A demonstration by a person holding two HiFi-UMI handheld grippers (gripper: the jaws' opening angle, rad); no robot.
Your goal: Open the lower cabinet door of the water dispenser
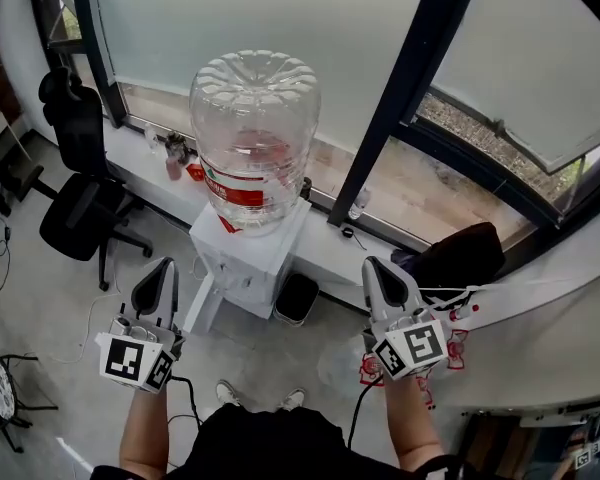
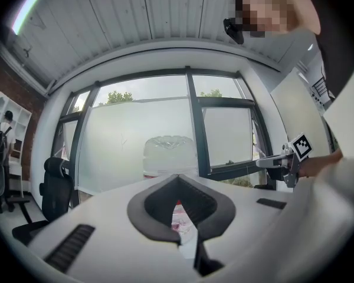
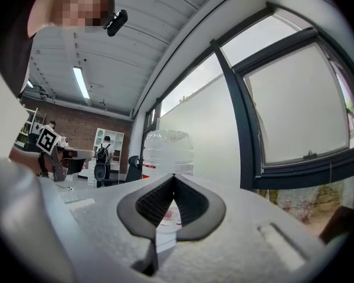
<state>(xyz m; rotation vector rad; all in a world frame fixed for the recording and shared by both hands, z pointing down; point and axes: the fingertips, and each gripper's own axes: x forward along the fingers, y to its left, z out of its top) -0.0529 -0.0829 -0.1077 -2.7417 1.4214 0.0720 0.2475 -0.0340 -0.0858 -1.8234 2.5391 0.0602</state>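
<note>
Against the window wall, straight ahead of you, stood the white water dispenser with its large clear bottle upside down on top. From your head view its front fell away so steeply that the lower cabinet door could not be picked out, nor whether it stood open or closed. You held both grippers on your side of the dispenser, clear of it and touching nothing.

The left gripper hung off the dispenser's left front corner, pointing level toward it. Its jaws met at the tips, with nothing between them; only the bottle and a strip of its red label showed beyond. The right gripper hung farther out from the dispenser's right side, also level. Its jaws were closed tip to tip on nothing, the bottle standing beyond them.

A small dark bin sat on the floor just beside the dispenser's right foot. A black office chair stood well to the dispenser's left.
</note>
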